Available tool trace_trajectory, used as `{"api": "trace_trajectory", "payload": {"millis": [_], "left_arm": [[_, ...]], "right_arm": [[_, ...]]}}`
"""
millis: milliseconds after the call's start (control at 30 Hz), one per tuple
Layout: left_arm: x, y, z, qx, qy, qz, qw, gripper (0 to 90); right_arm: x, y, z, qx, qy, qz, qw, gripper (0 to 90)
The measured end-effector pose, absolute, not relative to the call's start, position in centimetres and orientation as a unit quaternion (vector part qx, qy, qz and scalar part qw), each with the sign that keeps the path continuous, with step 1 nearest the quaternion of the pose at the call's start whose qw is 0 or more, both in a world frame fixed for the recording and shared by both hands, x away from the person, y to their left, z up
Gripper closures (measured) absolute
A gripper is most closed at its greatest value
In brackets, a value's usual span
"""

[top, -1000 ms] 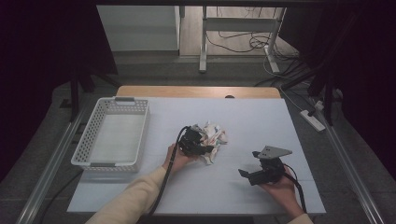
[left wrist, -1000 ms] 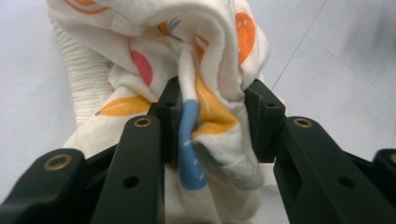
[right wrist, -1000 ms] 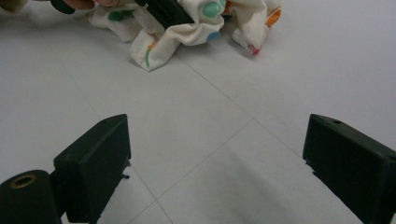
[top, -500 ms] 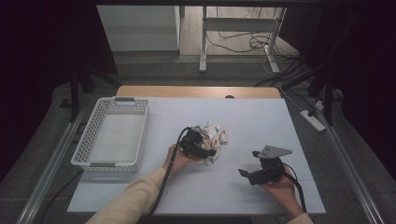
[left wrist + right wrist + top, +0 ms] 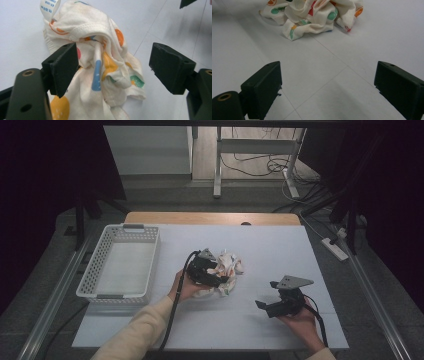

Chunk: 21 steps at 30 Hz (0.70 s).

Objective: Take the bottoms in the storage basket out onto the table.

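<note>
Place: we take this for a lab or recording room, not a home.
Tabletop [image 5: 280, 245]: we see a plain white sheet over a wooden board, set between metal rails [image 5: 50, 295].
Surroundings: dark curtains hang at both sides.
Floor: grey carpet, loose cables [image 5: 250, 167] and a power strip [image 5: 335, 249].
Background: we see metal table legs [image 5: 218, 165].

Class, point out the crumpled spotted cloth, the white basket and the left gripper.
Crumpled spotted cloth [image 5: 105, 62]: left gripper view, its bunched middle fold.
White basket [image 5: 95, 293]: high view, its near rim.
Left gripper [image 5: 113, 66]: left gripper view, midway between its open jaws.
</note>
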State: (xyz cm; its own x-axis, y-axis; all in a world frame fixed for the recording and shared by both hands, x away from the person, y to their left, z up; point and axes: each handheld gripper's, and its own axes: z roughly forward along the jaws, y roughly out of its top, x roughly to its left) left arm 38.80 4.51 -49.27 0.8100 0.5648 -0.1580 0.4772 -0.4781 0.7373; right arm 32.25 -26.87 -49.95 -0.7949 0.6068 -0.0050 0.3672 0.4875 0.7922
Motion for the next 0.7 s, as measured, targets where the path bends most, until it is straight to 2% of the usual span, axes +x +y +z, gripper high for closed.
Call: {"api": "trace_trajectory", "payload": {"millis": [367, 700], "left_arm": [[37.1, 6.5, -47.1, 0.84, 0.326, 0.057, 0.43, 21.9], [35.1, 7.6, -45.3, 0.838, 0.322, 0.078, 0.433, 21.4]], "right_arm": [[31.9, -26.8, -49.4, 0.279, 0.847, 0.428, 0.147, 7.7], [31.9, -26.8, -49.5, 0.28, 0.849, 0.423, 0.147, 7.6]]}}
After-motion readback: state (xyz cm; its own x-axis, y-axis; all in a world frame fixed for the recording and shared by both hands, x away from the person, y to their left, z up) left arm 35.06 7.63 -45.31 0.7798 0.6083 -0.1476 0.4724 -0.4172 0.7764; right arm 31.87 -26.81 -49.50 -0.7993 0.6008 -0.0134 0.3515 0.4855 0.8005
